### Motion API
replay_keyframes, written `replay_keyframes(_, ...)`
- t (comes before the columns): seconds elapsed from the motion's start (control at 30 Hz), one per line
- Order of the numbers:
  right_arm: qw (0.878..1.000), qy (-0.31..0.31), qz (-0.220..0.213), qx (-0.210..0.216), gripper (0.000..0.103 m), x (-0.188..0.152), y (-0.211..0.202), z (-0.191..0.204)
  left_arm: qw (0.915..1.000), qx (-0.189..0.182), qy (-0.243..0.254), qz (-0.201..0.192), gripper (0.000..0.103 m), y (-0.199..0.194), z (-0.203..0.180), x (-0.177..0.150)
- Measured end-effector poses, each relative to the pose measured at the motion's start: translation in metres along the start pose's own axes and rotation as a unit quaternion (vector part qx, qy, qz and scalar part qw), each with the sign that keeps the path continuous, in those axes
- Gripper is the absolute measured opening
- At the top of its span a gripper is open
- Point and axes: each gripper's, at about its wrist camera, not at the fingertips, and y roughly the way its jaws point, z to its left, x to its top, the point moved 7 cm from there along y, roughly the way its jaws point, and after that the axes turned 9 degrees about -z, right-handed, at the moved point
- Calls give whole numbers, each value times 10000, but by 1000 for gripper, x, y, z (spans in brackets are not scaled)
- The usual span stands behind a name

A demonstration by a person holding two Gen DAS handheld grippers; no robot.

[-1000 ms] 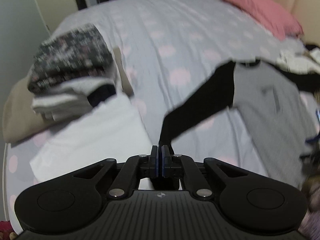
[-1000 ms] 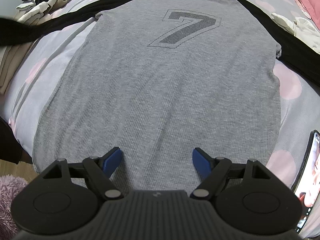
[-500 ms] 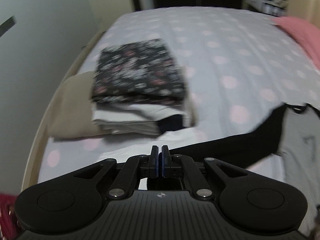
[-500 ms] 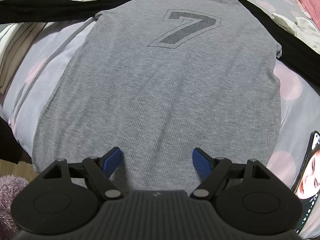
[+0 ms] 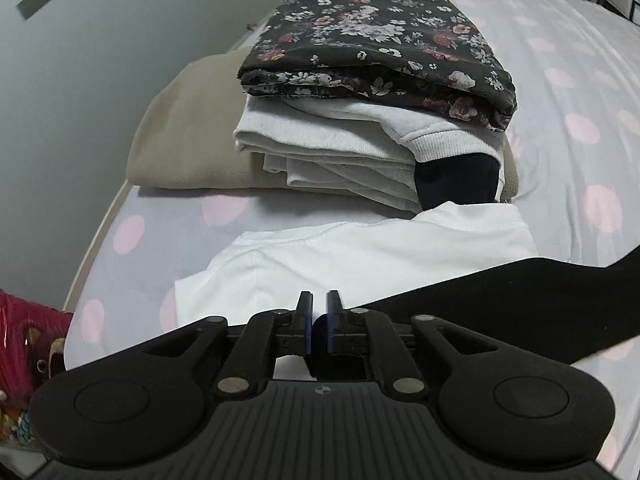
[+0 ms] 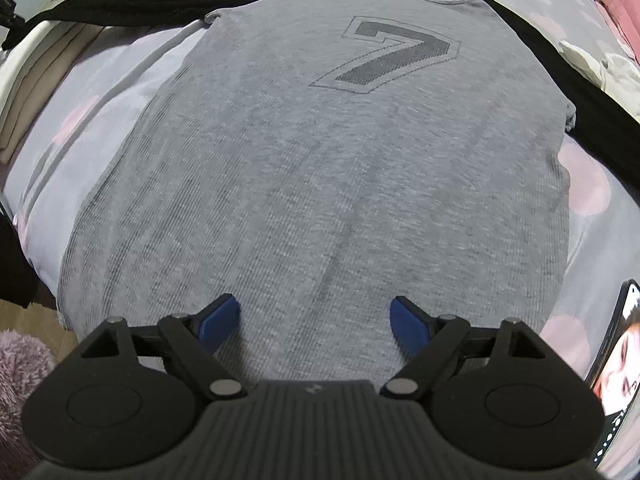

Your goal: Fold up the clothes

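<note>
The grey shirt (image 6: 320, 168) with the number 7 on it lies flat on the spotted bedsheet (image 6: 100, 92), its hem just ahead of and beneath the right gripper (image 6: 315, 318). That gripper hangs over the hem with its jaws wide and opening a little more, nothing between them but the cloth lying below.

The shirt's black sleeve (image 5: 520, 296) is stretched straight out from the body and ends at the left gripper (image 5: 318, 322). Its jaws are opening: a narrow gap shows between the blue pads (image 5: 307, 326), with the dark sleeve end in that gap, so the sleeve is being let go rather than pinched. Right under the fingers lies a folded white garment (image 5: 360, 256); ahead of it stands a stack of folded clothes (image 5: 372, 92) topped with a black floral piece.

The step in hand looks like spreading the shirt out, this sleeve being laid straight. Next, the left gripper probably has to come clear of the sleeve without dragging it, then take the sleeve or the shirt's near side again to fold it over the grey body, while the right one takes the hem.
</note>
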Motion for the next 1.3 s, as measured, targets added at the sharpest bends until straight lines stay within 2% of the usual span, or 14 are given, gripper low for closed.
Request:
replay_keyframes(0.03,10000,-13,4,3,86,0,0,0,9999,-6,0,-105,24,-4,-2,0)
replay_keyframes(0.2,9999,-147,5,39,86,2,-9,3,9967,-74,366,-724,43,-44,-26,12)
replay_keyframes(0.23,9998,-199,-6,63,86,4,-13,5,9958,-172,388,-809,44,-53,-34,14)
replay_keyframes(0.37,9989,-437,-18,138,86,11,-33,3,9900,-895,519,-954,44,-92,-79,11)
replay_keyframes(0.47,9986,-476,1,209,86,16,-50,-2,9816,-1493,794,-892,44,-120,-125,-4)
replay_keyframes(0.53,9987,-417,63,281,86,18,-60,-9,9732,-1887,1067,-766,44,-134,-156,-20)
replay_keyframes(0.63,9983,-417,233,346,86,18,-70,-20,9562,-2479,1466,-521,44,-150,-202,-52)
replay_keyframes(0.83,9968,-295,678,296,85,-1,-76,-40,9144,-3339,2281,168,44,-170,-277,-130)
replay_keyframes(1.07,9894,-546,1343,86,82,-39,-70,-55,8720,-3515,3232,1078,44,-169,-313,-217)
replay_keyframes(1.2,9851,-532,1634,59,73,-53,-64,-63,8572,-3565,3470,1334,43,-168,-320,-244)
replay_keyframes(1.3,9825,-763,1702,-11,71,-54,-59,-64,8508,-3543,3584,1489,43,-162,-324,-255)
